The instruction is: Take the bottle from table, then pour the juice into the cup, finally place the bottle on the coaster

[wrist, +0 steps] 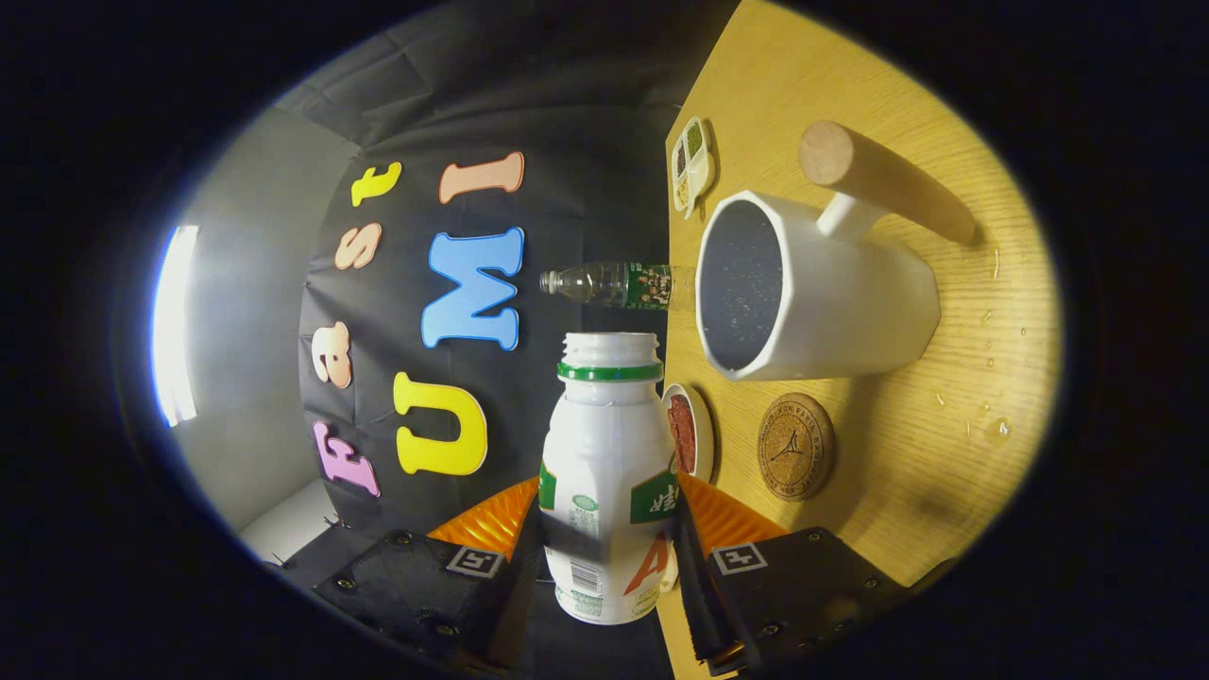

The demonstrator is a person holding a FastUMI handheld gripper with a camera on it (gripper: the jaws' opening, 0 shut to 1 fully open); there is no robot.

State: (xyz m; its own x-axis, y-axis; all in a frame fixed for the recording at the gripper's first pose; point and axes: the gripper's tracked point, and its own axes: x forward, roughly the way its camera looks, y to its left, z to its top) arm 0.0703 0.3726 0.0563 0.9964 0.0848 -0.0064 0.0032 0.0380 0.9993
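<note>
Clear water bottle (614, 283), divided seasoning dish (690, 162), small sauce dish (692, 432), water droplets (996, 430) on table (945, 472).

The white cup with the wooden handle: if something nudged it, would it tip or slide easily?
Probably not. The cup looks thick-walled and wide-based, so likely heavy and stable. Its handle sticks out to one side, so a push there might turn it. Droplets on the table could let it slide somewhat. The gripper holds the bottle nearby.
</note>
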